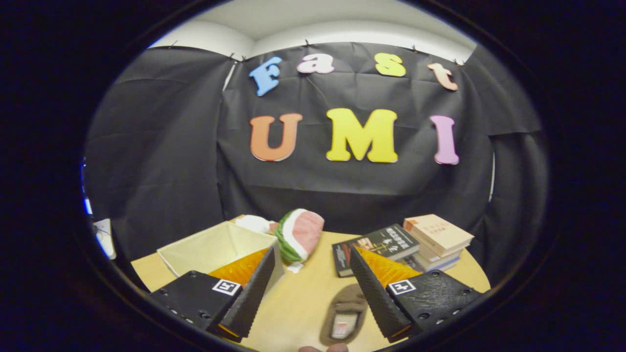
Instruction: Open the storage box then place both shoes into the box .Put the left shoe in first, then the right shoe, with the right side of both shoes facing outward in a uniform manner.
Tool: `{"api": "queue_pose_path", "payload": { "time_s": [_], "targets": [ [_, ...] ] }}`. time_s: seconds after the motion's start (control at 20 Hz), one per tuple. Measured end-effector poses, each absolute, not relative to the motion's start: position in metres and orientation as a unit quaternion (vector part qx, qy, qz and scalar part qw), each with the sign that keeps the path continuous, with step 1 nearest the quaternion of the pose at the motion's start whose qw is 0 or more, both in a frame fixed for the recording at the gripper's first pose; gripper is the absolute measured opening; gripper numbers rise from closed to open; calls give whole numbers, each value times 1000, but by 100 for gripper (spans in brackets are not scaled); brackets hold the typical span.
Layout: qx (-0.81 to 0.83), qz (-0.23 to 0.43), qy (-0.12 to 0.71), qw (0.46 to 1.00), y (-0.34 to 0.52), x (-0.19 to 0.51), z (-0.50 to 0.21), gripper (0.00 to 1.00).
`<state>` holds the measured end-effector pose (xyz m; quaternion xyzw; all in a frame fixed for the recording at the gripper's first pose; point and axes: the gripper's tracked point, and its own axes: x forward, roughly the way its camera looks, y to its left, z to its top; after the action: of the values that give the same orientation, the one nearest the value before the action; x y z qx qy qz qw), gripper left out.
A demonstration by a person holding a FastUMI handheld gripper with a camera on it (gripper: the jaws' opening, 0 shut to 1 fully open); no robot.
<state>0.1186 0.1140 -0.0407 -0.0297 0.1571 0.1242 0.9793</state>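
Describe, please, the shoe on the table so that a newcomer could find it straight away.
Start at the tan table before the black cloth wall. The open gripper points over it, and the shoe lies between the two fingers, close beside the right one. Unlike the cream storage box, the watermelon plush and the books beyond, it is a low brown slipper.

My gripper (310, 281) has its fingers spread wide above the table (298, 303). A shoe (345, 315) lies on the table between them, close to the right finger. The open box (215, 247) stands behind my left finger. A cushion (299, 233) lies just right of the box. Books (433, 239) are stacked behind my right finger.
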Motion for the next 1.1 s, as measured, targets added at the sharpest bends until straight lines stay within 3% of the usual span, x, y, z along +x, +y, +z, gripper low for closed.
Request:
{"api": "queue_pose_path", "payload": {
  "time_s": [0.35, 0.75, 0.9, 1.0, 1.1],
  "targets": [
    [-16, 62, 278, 958, 45, 121, -128, 94],
    [-15, 73, 392, 917, 41, 116, -204, 87],
    [-12, 63, 409, 910, 38, 120, -216, 75],
    [-6, 60, 419, 906, 38, 121, -221, 74],
    [3, 53, 430, 901, 36, 122, -229, 62]
  ]
}}
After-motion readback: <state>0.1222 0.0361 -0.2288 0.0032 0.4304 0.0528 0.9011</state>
